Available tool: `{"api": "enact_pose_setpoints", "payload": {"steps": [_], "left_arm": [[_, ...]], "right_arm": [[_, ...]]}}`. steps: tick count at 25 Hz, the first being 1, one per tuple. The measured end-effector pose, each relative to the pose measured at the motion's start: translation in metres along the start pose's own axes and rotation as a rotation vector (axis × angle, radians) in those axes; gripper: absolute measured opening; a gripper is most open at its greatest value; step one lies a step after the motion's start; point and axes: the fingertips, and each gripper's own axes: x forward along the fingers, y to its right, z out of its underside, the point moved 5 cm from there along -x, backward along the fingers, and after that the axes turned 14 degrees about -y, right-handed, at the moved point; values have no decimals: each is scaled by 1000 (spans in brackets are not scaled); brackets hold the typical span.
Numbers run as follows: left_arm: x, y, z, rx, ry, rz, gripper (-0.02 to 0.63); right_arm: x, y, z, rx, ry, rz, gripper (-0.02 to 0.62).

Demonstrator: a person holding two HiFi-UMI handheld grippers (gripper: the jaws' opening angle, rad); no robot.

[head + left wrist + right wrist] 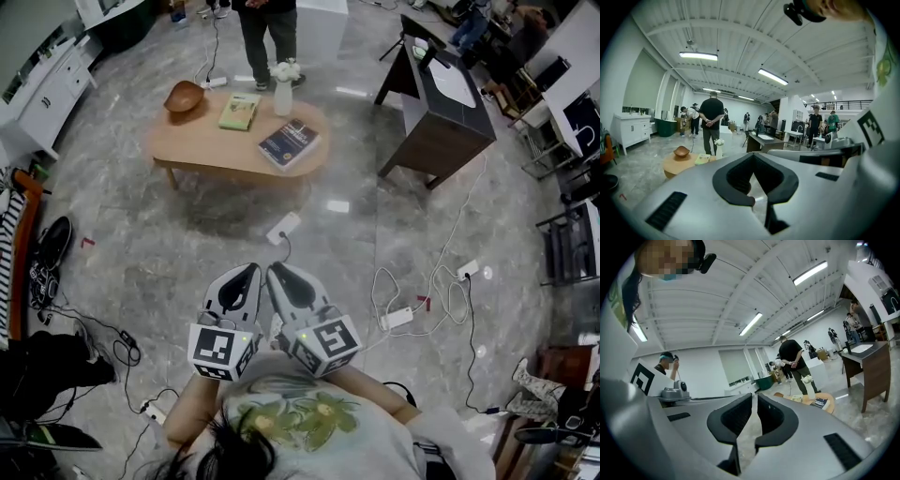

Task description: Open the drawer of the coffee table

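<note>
The oval wooden coffee table (211, 150) stands far ahead on the marble floor; no drawer shows from here. On it lie a wooden bowl (185, 96), a green book (240, 111), a white vase of flowers (283, 90) and a dark book (289, 142). My left gripper (251, 271) and right gripper (274, 273) are held side by side close to my chest, both shut and empty, well short of the table. The left gripper view has the table (675, 165) low at the left beyond the shut jaws (752, 155). In the right gripper view the table (828, 400) sits right of the jaws (754, 397).
A person (269, 28) stands just behind the table. A dark desk (441, 117) stands at the right. Power strips (284, 227) and white cables (412, 300) lie on the floor between me and the table. A white cabinet (47, 94) and shoes (49, 258) line the left side.
</note>
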Motion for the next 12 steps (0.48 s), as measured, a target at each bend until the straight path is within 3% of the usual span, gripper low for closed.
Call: {"api": "enact_pose_setpoints", "payload": {"steps": [12], "left_arm": [[9,-11,-9,28,-18,16,9]], "right_arm": [[18,7,-2,24,-20,-3,23]]}}
